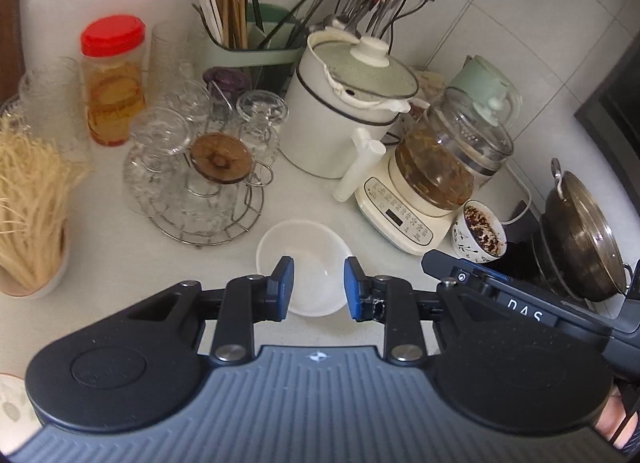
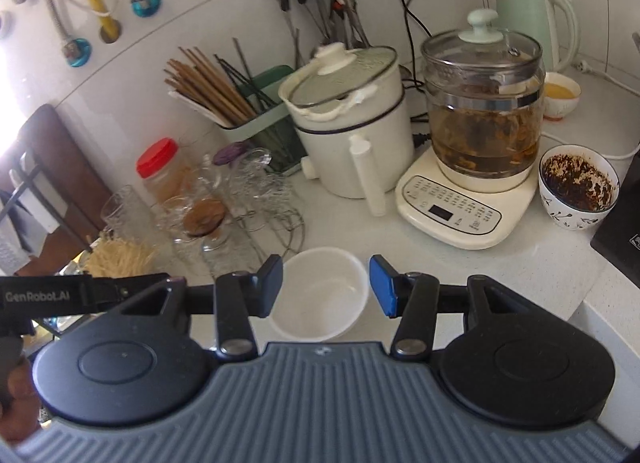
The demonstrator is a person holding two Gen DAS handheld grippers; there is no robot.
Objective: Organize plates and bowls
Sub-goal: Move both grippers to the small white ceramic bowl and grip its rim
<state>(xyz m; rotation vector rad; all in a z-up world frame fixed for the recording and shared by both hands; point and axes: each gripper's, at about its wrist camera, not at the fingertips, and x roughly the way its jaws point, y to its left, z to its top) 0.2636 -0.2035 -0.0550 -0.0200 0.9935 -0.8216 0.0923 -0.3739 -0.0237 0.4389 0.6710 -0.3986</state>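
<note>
Starting at the left, the wire rack of upturned glasses [image 1: 192,179] is standing close beside the white bowl [image 1: 304,271], so any reach from that side is wanting a narrow, careful line. The left gripper [image 1: 318,289] is hanging over the bowl with its jaws released and nothing between the pads; they are showing a modest gap, which looks better suited to pinching the rim than to spanning the whole bowl. The bowl itself is sitting upright and empty on the pale counter [image 1: 120,263], in front of the white pot [image 1: 344,111] and the tea kettle base [image 1: 400,211]. From the right wrist view, the right gripper [image 2: 326,287] is also hovering unclenched, its pads framing the white bowl [image 2: 320,295] from above without touching it. The likely good move is taking one rim wall squarely between the pads, while keeping clear of the patterned bowl of dark residue [image 2: 576,191] at the far right.
</note>
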